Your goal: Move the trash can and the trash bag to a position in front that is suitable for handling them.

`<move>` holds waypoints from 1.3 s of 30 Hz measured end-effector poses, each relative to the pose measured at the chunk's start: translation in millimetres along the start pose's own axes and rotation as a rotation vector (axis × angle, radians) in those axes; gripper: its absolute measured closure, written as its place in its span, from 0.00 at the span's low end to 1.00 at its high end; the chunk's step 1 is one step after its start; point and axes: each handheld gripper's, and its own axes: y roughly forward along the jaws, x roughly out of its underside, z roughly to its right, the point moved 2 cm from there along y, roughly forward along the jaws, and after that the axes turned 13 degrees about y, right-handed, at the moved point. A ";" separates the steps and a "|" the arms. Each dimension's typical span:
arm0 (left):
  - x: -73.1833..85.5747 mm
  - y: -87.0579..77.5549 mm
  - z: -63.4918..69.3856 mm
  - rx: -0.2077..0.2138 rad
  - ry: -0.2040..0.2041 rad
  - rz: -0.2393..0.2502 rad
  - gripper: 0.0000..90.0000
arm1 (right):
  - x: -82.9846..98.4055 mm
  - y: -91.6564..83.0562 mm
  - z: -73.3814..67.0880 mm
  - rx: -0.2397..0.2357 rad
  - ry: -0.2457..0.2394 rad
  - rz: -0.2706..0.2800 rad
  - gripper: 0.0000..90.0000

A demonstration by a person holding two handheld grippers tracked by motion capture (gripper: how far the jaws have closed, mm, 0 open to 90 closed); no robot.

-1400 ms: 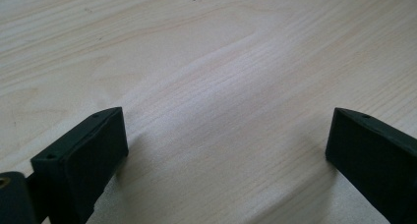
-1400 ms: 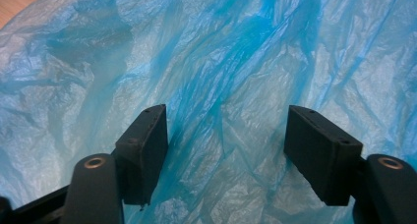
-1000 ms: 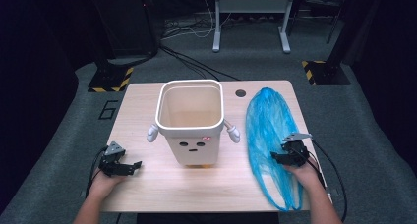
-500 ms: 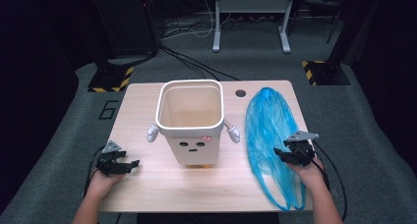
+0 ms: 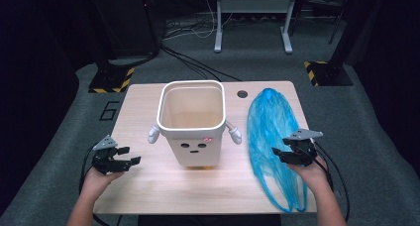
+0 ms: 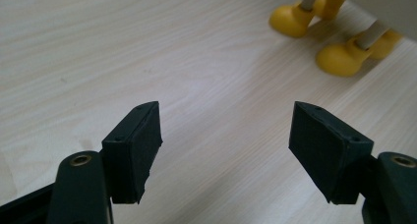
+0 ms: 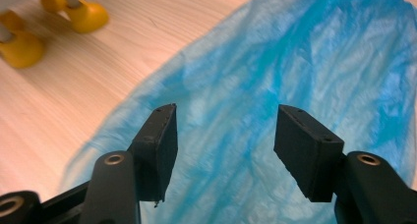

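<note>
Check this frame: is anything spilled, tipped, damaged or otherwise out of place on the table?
Nothing stands out. The white bin with a face stands upright on its yellow feet, empty as far as the high view shows. The blue plastic bag lies flat beside it, its near end over the table edge. Both grippers hover open.

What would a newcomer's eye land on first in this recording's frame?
First the white bin with a drawn face, little arms and yellow feet, standing mid-table. Next the crumpled blue plastic bag lying flat along the table's right side, with the right gripper open above it. The left gripper hangs open over bare wood at the left.
</note>
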 end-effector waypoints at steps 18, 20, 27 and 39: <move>-56.7 -19.0 34.9 0.075 0.107 0.089 0.31 | -40.3 -20.6 -67.1 -0.171 -0.147 0.069 0.40; -61.3 -19.7 36.3 0.075 0.111 0.098 0.32 | -44.1 -19.6 -71.1 -0.182 -0.151 0.072 0.40; -76.5 -23.3 40.2 0.097 0.116 0.144 0.34 | -55.2 -18.7 -88.1 -0.252 -0.169 0.090 0.38; -100.9 -18.6 47.2 0.115 0.155 0.171 0.37 | -74.3 0.1 -108.8 -0.314 -0.168 0.096 0.38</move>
